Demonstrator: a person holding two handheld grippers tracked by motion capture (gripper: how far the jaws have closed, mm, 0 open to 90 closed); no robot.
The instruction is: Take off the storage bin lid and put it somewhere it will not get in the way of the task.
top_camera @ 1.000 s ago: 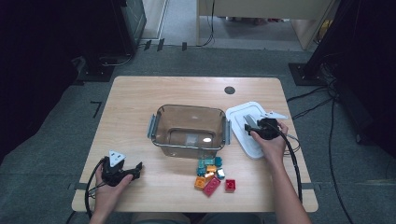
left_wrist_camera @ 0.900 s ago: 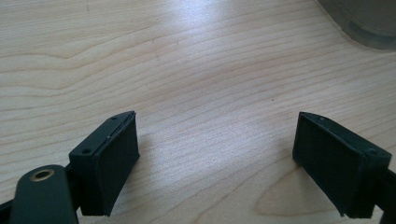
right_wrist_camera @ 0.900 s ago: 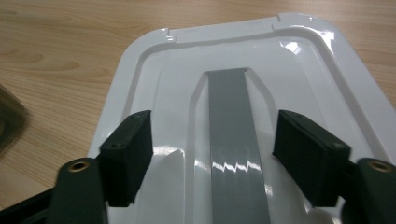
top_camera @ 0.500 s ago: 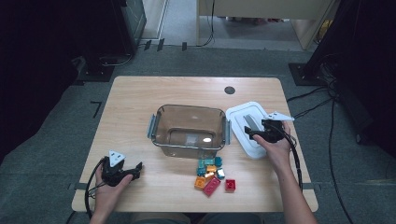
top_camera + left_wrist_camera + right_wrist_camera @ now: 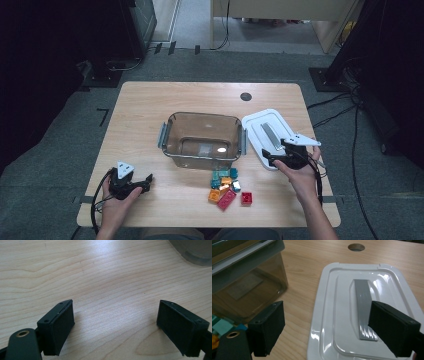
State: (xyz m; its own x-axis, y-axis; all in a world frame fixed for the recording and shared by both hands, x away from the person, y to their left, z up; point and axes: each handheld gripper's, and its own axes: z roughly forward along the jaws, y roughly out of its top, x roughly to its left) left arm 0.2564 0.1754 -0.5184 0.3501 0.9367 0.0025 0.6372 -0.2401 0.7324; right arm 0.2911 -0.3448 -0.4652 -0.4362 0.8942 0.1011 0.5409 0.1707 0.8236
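A clear brown container [image 5: 202, 136] stands open and empty in the middle of the table. Its white lid [image 5: 265, 131], with a grey handle strip, lies flat to the right of it. My right gripper [image 5: 269, 157] hovers over the lid's near edge; its jaws have just been opening and stand open with nothing between them. In the right gripper view the lid [image 5: 337, 302] lies below the open right gripper [image 5: 330, 331]. A pile of coloured bricks [image 5: 227, 187] sits in front of the container. My left gripper [image 5: 146, 180] rests open near the front left, over bare wood [image 5: 115, 327].
The wooden table [image 5: 145, 115] has a round cable hole [image 5: 245, 96] at the back. In the right gripper view the container wall [image 5: 249, 287] is at the left, with bricks [image 5: 222, 326] beside it. Cables run over the floor at the right.
My right gripper has drawn back from the lid's handle toward the near edge and risen a little, with its jaws wider. The lid stays on the table. The left hand has not moved.
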